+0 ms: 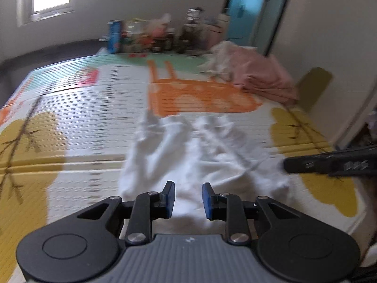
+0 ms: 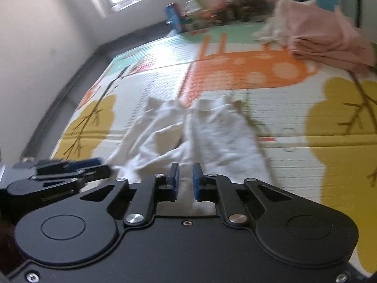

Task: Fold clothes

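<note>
A white garment [image 1: 188,146] with two leg-like parts lies rumpled on a patterned play mat [image 1: 94,108], its near edge drawn up toward both grippers. My left gripper [image 1: 189,199] has its blue pads set on a bunch of this white cloth that fills the gap between them. At the right edge of the left wrist view is the right gripper [image 1: 329,162], at the garment's side. In the right wrist view the white garment [image 2: 212,127] runs away from my right gripper [image 2: 186,181], whose pads stand close together with cloth between them. The left gripper [image 2: 66,167] shows at the left.
A heap of folded pink cloth [image 1: 259,75] with pale fabric sits at the mat's far right corner [image 2: 329,35]. Bottles and boxes [image 1: 160,35] crowd the floor beyond the mat. A blue door [image 1: 249,4] and white walls stand behind. Dark floor borders the mat's left side.
</note>
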A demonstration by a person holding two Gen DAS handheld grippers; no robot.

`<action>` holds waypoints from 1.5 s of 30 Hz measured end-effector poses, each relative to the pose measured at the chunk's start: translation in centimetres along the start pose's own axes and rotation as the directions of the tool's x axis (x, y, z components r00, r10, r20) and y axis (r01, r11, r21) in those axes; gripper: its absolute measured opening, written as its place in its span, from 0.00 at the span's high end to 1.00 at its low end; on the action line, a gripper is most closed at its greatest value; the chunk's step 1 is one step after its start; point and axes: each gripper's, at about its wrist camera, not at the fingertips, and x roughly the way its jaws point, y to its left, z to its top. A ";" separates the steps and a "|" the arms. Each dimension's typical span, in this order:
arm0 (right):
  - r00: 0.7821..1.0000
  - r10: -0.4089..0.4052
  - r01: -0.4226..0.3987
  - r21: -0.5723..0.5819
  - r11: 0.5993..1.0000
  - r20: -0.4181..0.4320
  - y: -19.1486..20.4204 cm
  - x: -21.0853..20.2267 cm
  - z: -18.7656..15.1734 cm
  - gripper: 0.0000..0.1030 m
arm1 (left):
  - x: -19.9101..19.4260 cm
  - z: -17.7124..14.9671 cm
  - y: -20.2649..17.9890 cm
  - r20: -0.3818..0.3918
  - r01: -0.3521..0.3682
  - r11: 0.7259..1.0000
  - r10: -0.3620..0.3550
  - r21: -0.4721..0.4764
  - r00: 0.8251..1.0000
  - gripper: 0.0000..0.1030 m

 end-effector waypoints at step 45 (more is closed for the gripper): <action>0.983 0.065 -0.035 0.167 0.985 -0.174 -1.8 9.4 -0.6 0.90 | 10.3 0.3 0.9 -0.294 0.057 0.993 -0.084 -0.099 0.952 0.76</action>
